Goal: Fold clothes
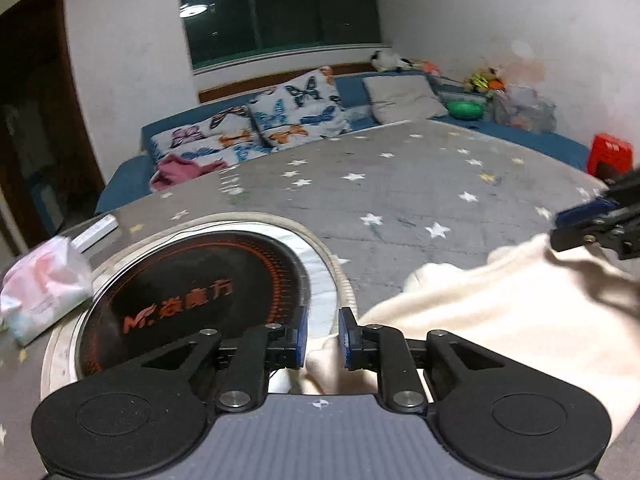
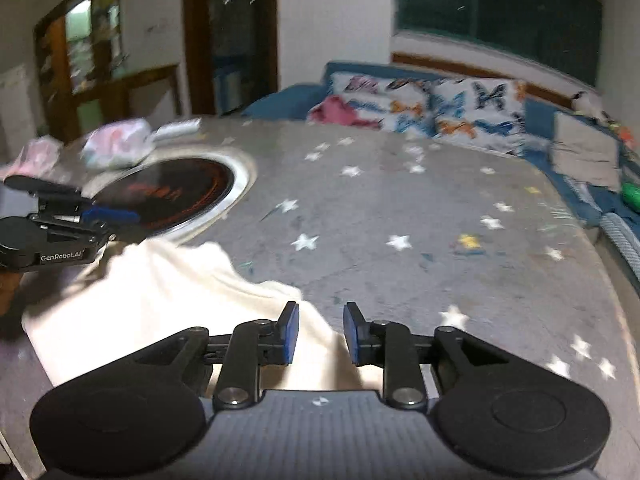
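At the bottom of my left wrist view the left tool [image 1: 323, 338] has its blue pads parted by a narrow gap, with a fold of the cream garment [image 1: 500, 312] lying under that gap; I see no pad pressing on it. In my right wrist view the right tool [image 2: 321, 334] also stands slightly apart, above the garment's right edge [image 2: 168, 300], gripping nothing. The garment lies bunched on the grey star-printed counter [image 2: 400, 200], filling the lower left of the right view and the lower right of the left view. Just beyond it sits a round black cooktop [image 1: 200, 292] with orange lettering, set in a pale ring. A soft plastic pack [image 1: 44, 284] lies at the left edge. Farther back, butterfly cushions [image 1: 296, 108] rest on a blue sofa [image 1: 128, 180] beneath a dark window [image 1: 280, 8].
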`<state>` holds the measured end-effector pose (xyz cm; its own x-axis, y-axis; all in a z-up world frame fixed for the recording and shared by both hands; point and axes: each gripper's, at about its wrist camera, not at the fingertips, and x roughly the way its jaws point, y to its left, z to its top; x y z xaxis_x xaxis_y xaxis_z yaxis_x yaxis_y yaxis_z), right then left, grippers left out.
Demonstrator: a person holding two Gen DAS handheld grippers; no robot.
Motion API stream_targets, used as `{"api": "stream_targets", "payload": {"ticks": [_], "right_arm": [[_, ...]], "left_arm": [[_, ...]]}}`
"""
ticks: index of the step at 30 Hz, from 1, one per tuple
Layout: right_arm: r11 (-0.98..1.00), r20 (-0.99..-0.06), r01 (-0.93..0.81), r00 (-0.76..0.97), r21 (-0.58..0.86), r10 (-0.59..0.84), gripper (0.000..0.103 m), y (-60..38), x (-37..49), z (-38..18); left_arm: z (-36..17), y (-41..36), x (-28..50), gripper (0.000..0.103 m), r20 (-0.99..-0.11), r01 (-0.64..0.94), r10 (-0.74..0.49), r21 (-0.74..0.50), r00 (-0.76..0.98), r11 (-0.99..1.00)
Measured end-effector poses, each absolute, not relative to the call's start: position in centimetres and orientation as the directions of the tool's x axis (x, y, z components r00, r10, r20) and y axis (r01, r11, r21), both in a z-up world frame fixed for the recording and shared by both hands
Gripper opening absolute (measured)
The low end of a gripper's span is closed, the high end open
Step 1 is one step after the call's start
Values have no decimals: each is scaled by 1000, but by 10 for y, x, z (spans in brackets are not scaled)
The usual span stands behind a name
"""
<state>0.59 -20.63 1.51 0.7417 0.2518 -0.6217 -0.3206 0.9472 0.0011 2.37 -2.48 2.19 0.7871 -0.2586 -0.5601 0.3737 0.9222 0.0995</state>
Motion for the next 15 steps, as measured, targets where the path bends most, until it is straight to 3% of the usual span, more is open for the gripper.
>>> {"api": "stream_targets", "payload": {"ticks": [7,15], "right_arm": [[945,-587,-324,760,30,279,23,-209,-14,25],[914,-602,-402,716,60,354,21,-176,26,18]], "left_arm": [[39,-56,5,17,-540,494,-414,3,733,870],[25,-86,27,17,-591,472,-401,-38,700,881]]}}
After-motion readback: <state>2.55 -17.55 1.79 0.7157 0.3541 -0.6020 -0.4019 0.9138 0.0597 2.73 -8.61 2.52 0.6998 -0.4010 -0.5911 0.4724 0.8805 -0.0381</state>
